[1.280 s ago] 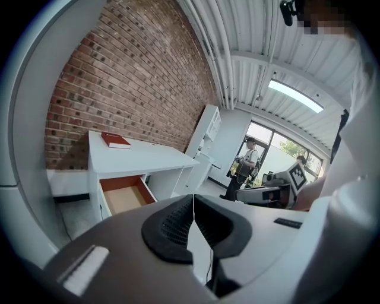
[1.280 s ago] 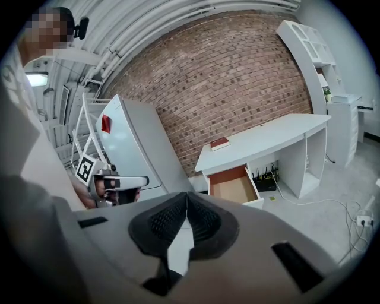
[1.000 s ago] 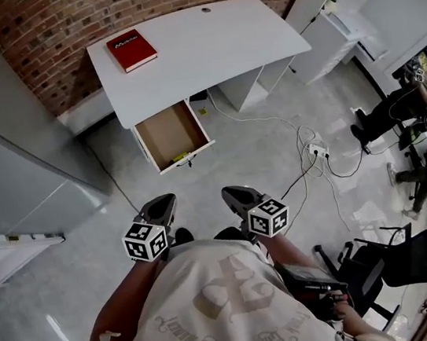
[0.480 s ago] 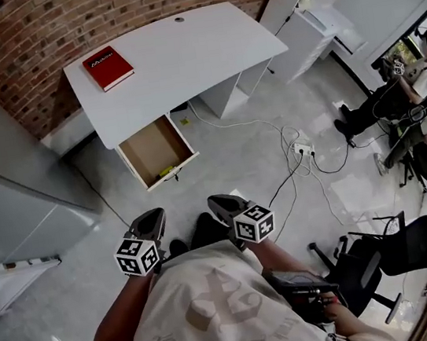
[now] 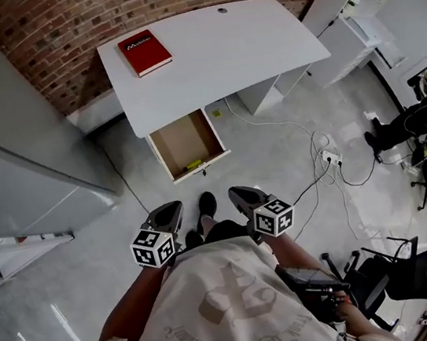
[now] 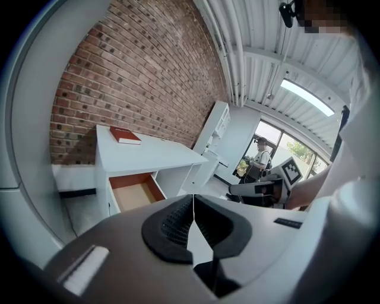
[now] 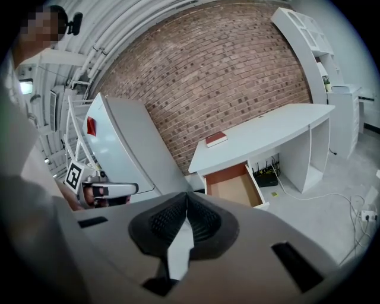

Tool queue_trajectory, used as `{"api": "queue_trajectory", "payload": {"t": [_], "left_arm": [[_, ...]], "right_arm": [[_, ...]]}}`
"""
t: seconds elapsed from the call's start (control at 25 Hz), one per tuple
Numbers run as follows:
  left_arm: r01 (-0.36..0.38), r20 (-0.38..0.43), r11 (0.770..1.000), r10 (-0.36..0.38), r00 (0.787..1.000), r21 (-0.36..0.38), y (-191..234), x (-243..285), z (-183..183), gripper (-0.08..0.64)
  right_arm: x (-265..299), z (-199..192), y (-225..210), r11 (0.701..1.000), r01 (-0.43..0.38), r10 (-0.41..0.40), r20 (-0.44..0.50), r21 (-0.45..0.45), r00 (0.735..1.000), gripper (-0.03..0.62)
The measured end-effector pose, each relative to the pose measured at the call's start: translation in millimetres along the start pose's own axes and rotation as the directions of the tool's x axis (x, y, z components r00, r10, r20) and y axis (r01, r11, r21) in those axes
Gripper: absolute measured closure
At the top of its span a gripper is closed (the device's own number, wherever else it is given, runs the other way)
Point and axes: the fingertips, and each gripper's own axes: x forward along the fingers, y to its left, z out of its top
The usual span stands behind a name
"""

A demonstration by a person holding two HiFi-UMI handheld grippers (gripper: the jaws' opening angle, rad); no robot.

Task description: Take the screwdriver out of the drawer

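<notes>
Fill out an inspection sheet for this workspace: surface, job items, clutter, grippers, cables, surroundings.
Surface: white desk, top mostly bare.
Job's things: drawer pulled open under the desk; a small yellow item, probably the screwdriver, lies by its front edge.
Clutter: red book on the desk's far left corner.
Grippers: left gripper and right gripper both shut and empty, held short of the drawer.
Cables: white cables trail across the floor to a power strip.
Surroundings: brick wall behind the desk; black office chair and a seated person off to the right.
</notes>
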Motion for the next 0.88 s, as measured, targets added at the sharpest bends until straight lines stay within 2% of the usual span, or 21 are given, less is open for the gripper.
{"api": "queue_trajectory", "payload": {"t": [0.44,0.88], "left_arm": [[-0.053,-0.103,0.998,0.057,0.993,0.046,45,35,17,0.552],[-0.069,-0.137,0.995,0.079,0.987,0.077,70,87,57,0.551]], "right_arm": [[56,34,-36,0.999,-0.046,0.046,-0.024,0.029,0.999,0.586],[99,74,-81,0.995,-0.092,0.093,-0.016,0.048,0.996,0.586]]}}
